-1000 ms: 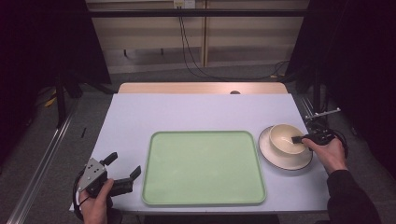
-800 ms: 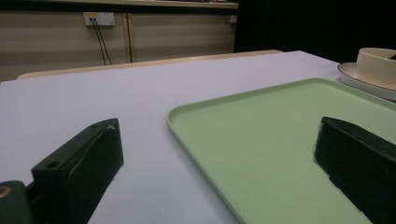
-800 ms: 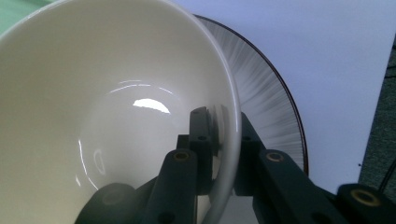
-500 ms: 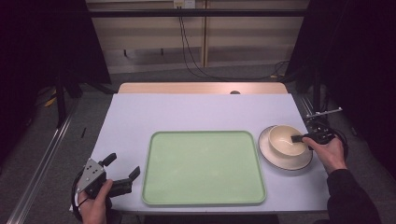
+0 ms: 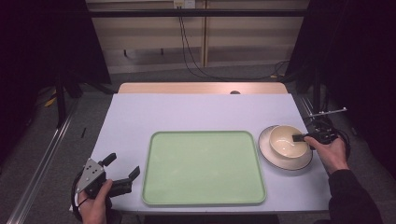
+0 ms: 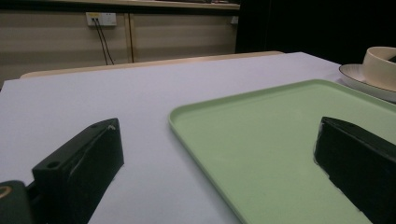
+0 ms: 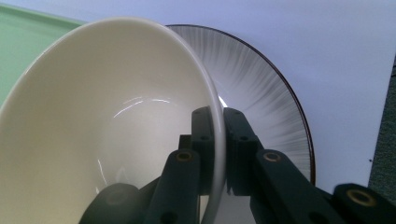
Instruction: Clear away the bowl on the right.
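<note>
Two jaws of the right gripper (image 7: 217,140) are pinched on the rim of the cream bowl (image 5: 287,141), seated on the plate (image 5: 268,156) beside the green tray (image 5: 202,167); judged rigid, glossy, slippery and breakable, it is best gripped at the rim, while the left gripper (image 5: 122,169) is held spread, empty.

Plate (image 6: 369,79) and bowl (image 6: 380,65) cut off at left gripper view's edge.

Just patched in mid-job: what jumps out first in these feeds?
The big green tray lies bare at the table's middle. To its right, the right gripper is pinched on the rim of a cream bowl that sits on a plate, one jaw inside, one outside. The left gripper hangs open by the tray's near left corner.
</note>
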`<action>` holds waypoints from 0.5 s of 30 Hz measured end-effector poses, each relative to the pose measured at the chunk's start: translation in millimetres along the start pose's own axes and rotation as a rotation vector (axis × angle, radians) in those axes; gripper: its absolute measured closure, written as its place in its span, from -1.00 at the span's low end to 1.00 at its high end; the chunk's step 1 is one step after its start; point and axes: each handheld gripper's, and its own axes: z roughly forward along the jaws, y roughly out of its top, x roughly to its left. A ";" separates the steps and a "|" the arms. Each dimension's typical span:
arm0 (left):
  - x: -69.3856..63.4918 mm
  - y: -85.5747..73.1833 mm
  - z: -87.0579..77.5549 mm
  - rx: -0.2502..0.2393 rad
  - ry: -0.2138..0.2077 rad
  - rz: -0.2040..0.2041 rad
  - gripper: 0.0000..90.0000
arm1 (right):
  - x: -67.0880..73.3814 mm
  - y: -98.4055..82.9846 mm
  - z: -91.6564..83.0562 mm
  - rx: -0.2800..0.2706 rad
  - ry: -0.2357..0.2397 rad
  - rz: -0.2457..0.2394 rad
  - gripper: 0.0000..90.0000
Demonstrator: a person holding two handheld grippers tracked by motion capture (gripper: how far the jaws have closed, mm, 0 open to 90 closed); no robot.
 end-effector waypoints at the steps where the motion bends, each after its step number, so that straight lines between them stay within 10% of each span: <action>1: -0.1 0.0 0.2 -0.001 -0.003 0.002 -0.97 | 0.0 -0.3 -0.4 0.000 -0.001 0.004 0.86; 15: 0.3 0.0 0.1 0.000 -0.005 0.002 -0.97 | -1.8 -2.7 -6.0 -0.015 0.009 0.012 0.86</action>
